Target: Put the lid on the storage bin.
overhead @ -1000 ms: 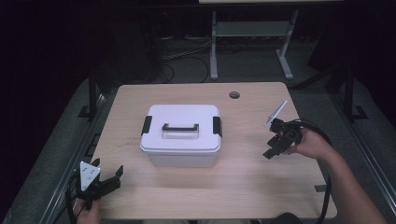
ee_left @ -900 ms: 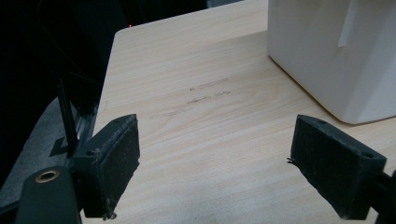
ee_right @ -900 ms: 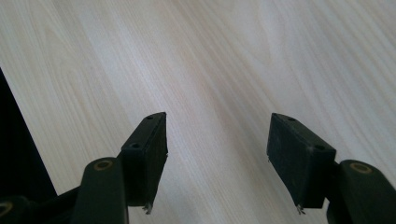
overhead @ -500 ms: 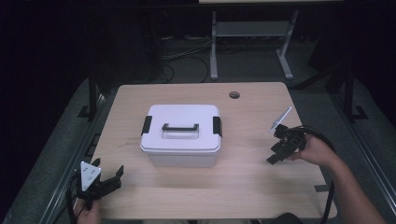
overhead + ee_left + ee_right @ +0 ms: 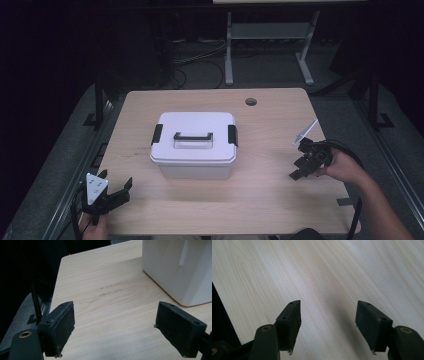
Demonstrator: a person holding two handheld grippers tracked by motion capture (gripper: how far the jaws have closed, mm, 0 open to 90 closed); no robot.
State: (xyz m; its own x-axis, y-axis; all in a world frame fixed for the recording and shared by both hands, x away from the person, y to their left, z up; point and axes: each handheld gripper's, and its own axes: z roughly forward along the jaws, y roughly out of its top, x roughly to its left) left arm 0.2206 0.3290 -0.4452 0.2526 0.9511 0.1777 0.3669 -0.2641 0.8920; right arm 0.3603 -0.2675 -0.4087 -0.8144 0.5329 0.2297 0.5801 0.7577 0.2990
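Both grippers hover with jaws spread, white box alone mid-surface.

The white lidded box (image 5: pixel 193 145) sits at the middle of the wooden surface (image 5: pixel 270 125), black handle on top, black latches at both ends. The left gripper (image 5: pixel 116 192) hangs at the near left corner, jaws wide with nothing between them, well apart from the box. The right gripper (image 5: pixel 300 167) is over at the right side, angled down at bare wood, jaws parted and empty, well clear of the box.

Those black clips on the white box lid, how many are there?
2: one clip on the lid's left end, one clip on its right end. The box may hide others on its far side.
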